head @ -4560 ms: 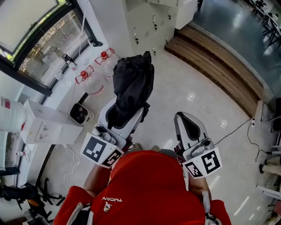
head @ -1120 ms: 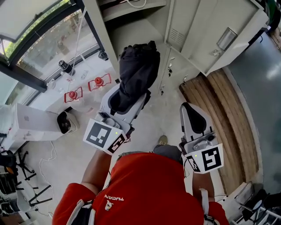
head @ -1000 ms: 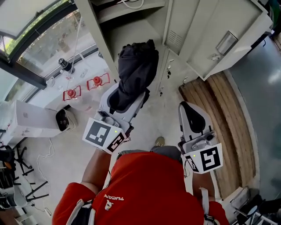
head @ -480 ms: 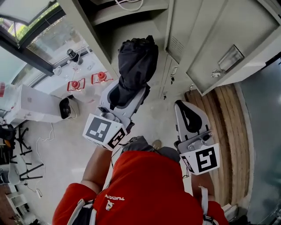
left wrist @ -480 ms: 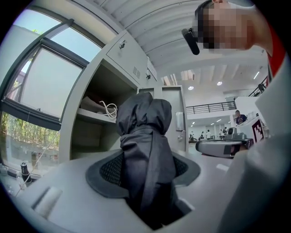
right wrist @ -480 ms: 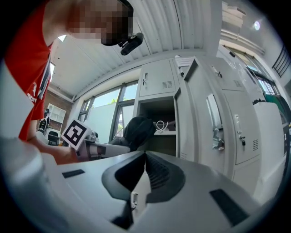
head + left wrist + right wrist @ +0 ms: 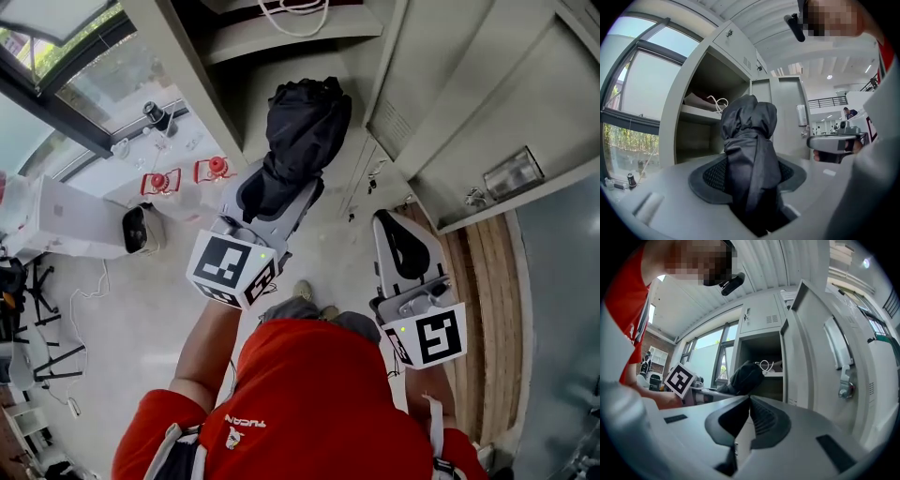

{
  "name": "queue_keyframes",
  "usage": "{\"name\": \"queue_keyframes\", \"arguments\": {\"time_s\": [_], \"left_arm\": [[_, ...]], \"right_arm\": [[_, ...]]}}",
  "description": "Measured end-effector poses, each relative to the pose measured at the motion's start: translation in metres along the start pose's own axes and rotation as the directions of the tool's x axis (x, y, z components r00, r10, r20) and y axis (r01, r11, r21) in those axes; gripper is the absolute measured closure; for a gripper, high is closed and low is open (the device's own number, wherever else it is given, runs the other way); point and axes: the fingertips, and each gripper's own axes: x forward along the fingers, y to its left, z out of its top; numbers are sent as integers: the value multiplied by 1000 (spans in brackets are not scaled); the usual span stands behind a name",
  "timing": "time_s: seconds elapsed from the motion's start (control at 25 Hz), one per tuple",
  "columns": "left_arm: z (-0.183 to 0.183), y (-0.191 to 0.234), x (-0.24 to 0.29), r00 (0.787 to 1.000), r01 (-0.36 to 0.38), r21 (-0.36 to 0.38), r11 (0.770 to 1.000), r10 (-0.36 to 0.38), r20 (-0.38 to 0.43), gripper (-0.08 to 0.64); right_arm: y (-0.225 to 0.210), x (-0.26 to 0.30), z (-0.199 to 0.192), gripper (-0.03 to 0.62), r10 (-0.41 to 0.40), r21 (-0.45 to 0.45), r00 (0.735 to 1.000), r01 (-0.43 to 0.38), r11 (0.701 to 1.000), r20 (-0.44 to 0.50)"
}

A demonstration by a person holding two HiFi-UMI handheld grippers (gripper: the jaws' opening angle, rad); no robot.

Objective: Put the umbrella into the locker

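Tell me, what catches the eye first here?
A bundled black umbrella, clamped in the left tongs, points at an open locker straight ahead. A white cable lies coiled on the locker's upper shelf, and the right tongs hang shut and empty near the open door.

One folded black umbrella [image 7: 302,131], far centre. Two grippers: left gripper [image 7: 279,192], right gripper [image 7: 395,232]. Two marker cubes, one per gripper: left cube [image 7: 230,272], right cube [image 7: 429,339]. One locker [image 7: 183,70] standing open at the far side, with one shelf [image 7: 281,36] and one coil of white cable [image 7: 298,14] on it. One open door [image 7: 469,103] at right, with one latch [image 7: 511,173]. Two red items on the floor at left: left red item [image 7: 157,180], right red item [image 7: 216,167]. One white box [image 7: 66,220], far left. One red shirt [image 7: 319,403], near.
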Motion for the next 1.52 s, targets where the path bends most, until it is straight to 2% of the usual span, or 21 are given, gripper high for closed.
{"name": "queue_keyframes", "arguments": {"time_s": [0.4, 0.6, 0.76, 0.96, 1.52], "left_arm": [[-22, 36, 42, 998, 1, 40, 999, 2, -68, 325], [-38, 47, 56, 993, -23, 76, 997, 32, -110, 325], [-39, 55, 72, 987, -64, 103, 993, 78, -143, 325], [-36, 60, 88, 973, -88, 162, 983, 120, -200, 325], [-44, 84, 128, 913, -119, 282, 952, 216, -345, 324]], "right_arm": [[0, 39, -22, 589, -8, 11, 1000, 8, 1000, -22], [3, 49, -43, 589, 24, 30, 999, -23, 999, -28], [-15, 61, -46, 589, 35, 46, 999, -34, 998, -24], [-33, 72, -43, 589, 52, 63, 998, -50, 997, -25], [-9, 61, -42, 589, 169, 75, 986, -168, 983, -8]]}}
